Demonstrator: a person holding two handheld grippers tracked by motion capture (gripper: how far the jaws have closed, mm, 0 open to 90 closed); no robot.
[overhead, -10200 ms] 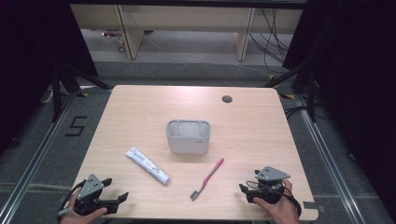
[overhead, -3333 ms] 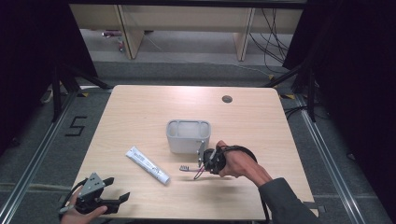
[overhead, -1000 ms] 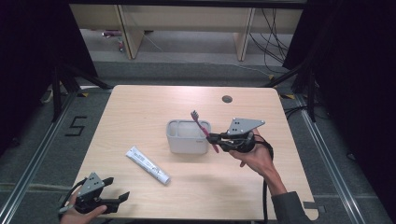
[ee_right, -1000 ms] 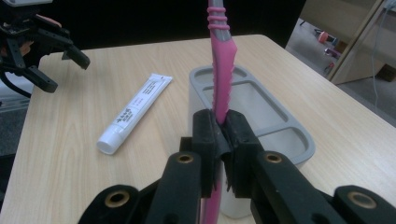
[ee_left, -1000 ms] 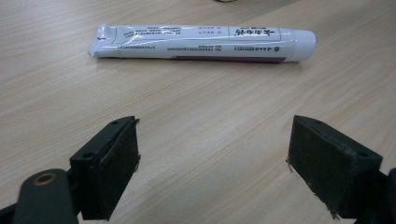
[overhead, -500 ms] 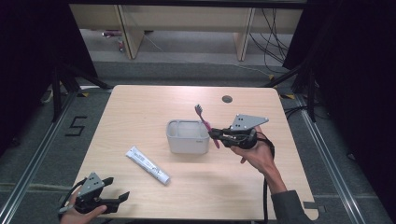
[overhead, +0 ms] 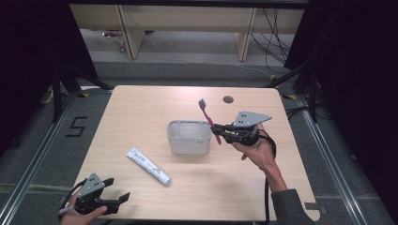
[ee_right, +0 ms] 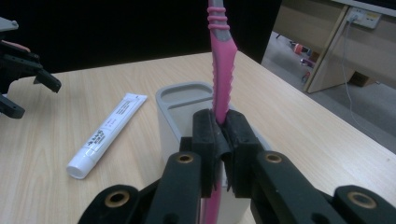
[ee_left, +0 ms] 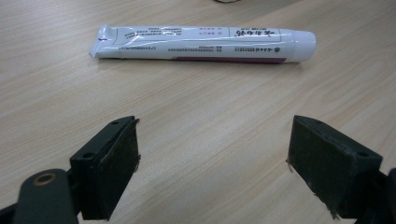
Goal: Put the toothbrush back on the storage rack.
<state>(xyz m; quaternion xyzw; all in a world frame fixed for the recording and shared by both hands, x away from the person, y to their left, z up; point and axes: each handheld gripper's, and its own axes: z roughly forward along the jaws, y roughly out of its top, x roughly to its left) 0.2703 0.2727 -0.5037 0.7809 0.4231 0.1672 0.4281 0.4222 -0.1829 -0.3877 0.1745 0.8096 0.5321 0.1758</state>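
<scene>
While clamped between right gripper [ee_right: 223, 128] pads, pink toothbrush [ee_right: 222, 70] upright beside grey holder [overhead: 189, 137], left gripper [ee_left: 212, 163] wide open.

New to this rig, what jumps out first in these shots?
The pink toothbrush stands out: it is clamped upright in the right tool, bristles up, beside the right edge of the grey holder at mid-table. Next, the white toothpaste tube lies flat on the wood, nearer the person and left of the holder. The left tool rests open at the table's near left corner, facing that tube.
</scene>
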